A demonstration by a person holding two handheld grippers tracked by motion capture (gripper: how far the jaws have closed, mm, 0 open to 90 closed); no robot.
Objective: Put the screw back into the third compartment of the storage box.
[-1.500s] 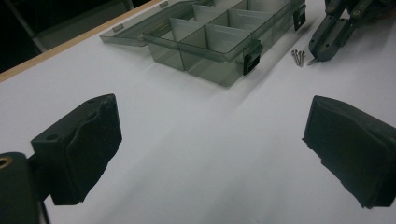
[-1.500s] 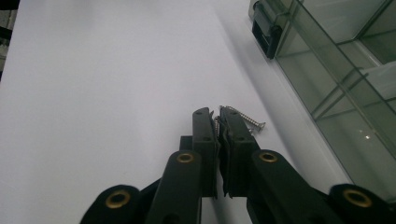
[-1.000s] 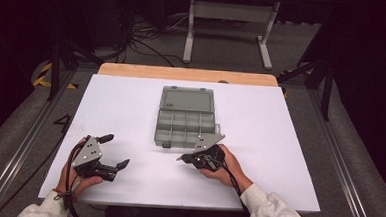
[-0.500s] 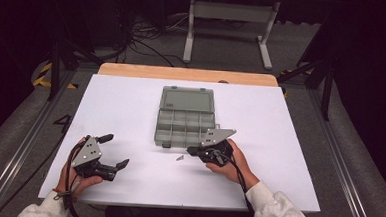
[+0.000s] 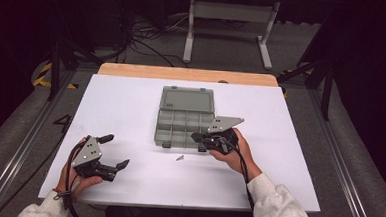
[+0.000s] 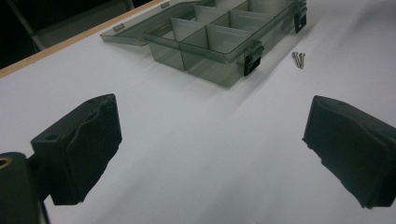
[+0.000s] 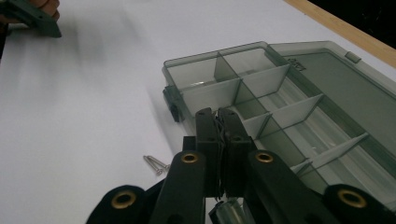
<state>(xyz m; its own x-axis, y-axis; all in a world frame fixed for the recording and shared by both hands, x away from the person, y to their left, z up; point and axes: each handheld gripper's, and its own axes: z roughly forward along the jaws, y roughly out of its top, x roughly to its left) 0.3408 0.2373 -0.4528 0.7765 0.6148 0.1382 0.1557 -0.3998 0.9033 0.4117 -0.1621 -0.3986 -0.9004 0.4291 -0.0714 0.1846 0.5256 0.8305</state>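
Observation:
A grey see-through compartment box (image 5: 185, 119) lies open in the middle of the white table, its lid folded back. Two small screws (image 5: 180, 158) lie on the table just in front of it. My right gripper (image 5: 196, 137) hangs shut over the box's front right corner, tips pointing left. In the right gripper view its jaws (image 7: 217, 116) press together above the box (image 7: 280, 107), with the screws (image 7: 156, 164) lower left. Whether something thin is pinched I cannot tell. My left gripper (image 5: 116, 151) rests open at the front left. Its pads (image 6: 77, 144) stand wide apart with nothing between them.
The white sheet (image 5: 131, 100) covers a wooden table whose far edge (image 5: 188, 74) shows behind the box. Metal rails run along both sides of the floor, and a stand's legs (image 5: 227, 35) rise beyond the table. Bare sheet lies left and right of the box.
My right gripper has lifted off the table and moved right and back toward the box's front right corner, leaving the two screws uncovered on the sheet. The left gripper has kept still.

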